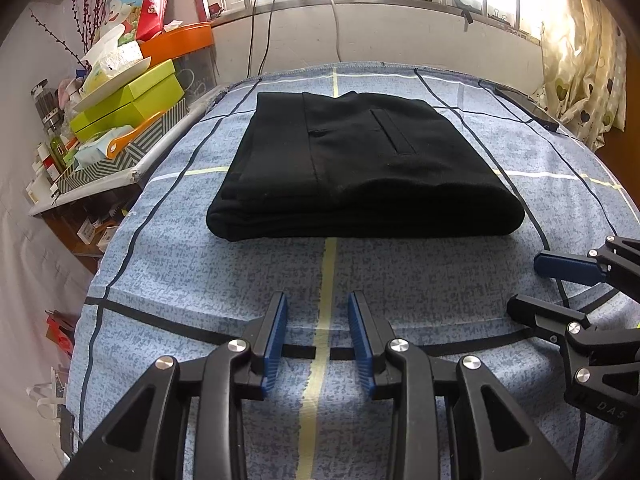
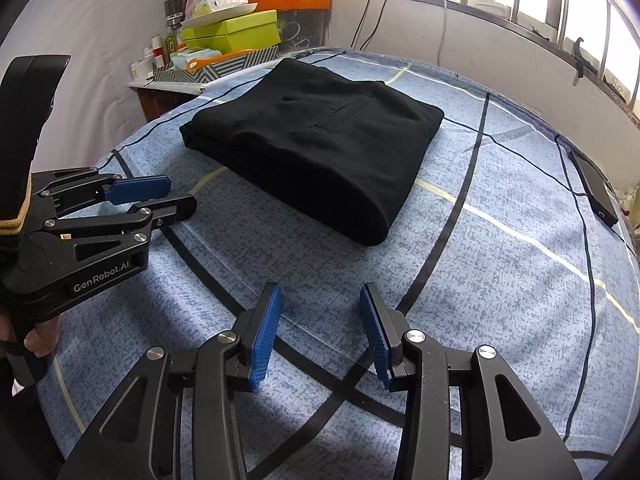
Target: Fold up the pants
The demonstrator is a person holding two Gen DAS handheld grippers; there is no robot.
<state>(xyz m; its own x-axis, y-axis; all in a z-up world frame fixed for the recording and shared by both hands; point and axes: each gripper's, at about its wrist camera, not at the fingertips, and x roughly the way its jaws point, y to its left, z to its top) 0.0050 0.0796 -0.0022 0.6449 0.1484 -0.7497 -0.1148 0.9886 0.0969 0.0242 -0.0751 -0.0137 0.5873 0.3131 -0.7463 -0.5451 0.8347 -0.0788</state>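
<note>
Pants folded, grippers clear
The black pants (image 1: pixel 360 168) lie in a compact stack on the bed (image 1: pixel 200 280); left gripper (image 1: pixel 318 340) and right gripper (image 2: pixel 320 332) hover spread, empty; little seems left.

Left hand-held gripper (image 1: pixel 317 328) jaws apart, empty, right hand-held gripper (image 2: pixel 320 322) likewise

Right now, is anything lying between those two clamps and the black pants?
Nothing visible. Only bare bedsheet lies between the left gripper, the right gripper and the folded pants. Both grippers are open and empty.
</note>
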